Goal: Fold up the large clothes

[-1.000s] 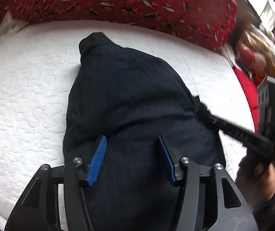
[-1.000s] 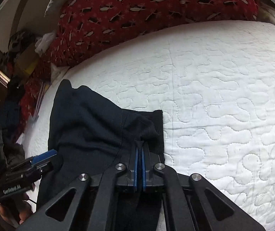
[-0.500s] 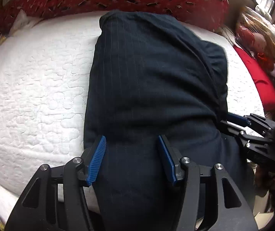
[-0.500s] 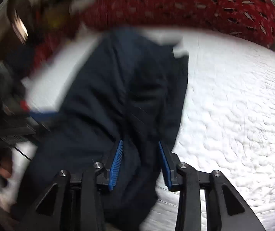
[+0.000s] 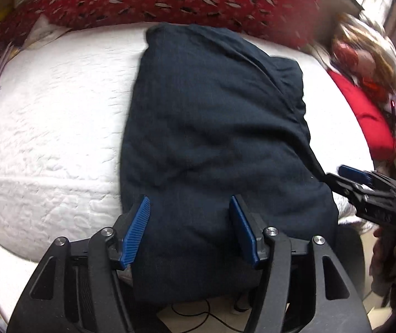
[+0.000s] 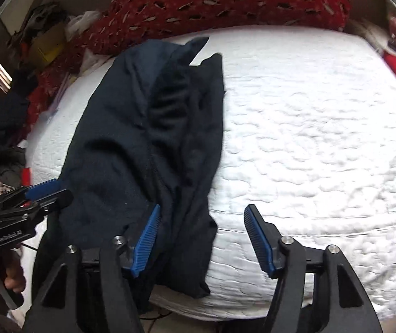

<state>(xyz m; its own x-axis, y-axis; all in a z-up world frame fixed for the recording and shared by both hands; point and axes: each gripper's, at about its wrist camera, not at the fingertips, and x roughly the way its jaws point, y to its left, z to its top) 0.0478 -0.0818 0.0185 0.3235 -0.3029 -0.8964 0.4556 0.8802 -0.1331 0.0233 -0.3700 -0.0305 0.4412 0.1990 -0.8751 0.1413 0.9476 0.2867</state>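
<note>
Bed (image 6: pixel 322 138) with white quilted cover. Dark garment (image 5: pixel 214 144) lies lengthwise on it, near end hanging over front edge. Red patterned blanket (image 6: pixel 225 2) bunched along far edge. Plain red cloth (image 5: pixel 364 116) at right side. Rest of cover bare.

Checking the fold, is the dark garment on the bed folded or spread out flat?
Folded: the dark garment lies doubled in overlapping layers, rumpled, on the white quilt.

Each black claw (image 5: pixel 189 230) (image 6: pixel 200 238) carries ribbed blue pads (image 5: pixel 138 229) and silver screws (image 5: pixel 270 231).
</note>
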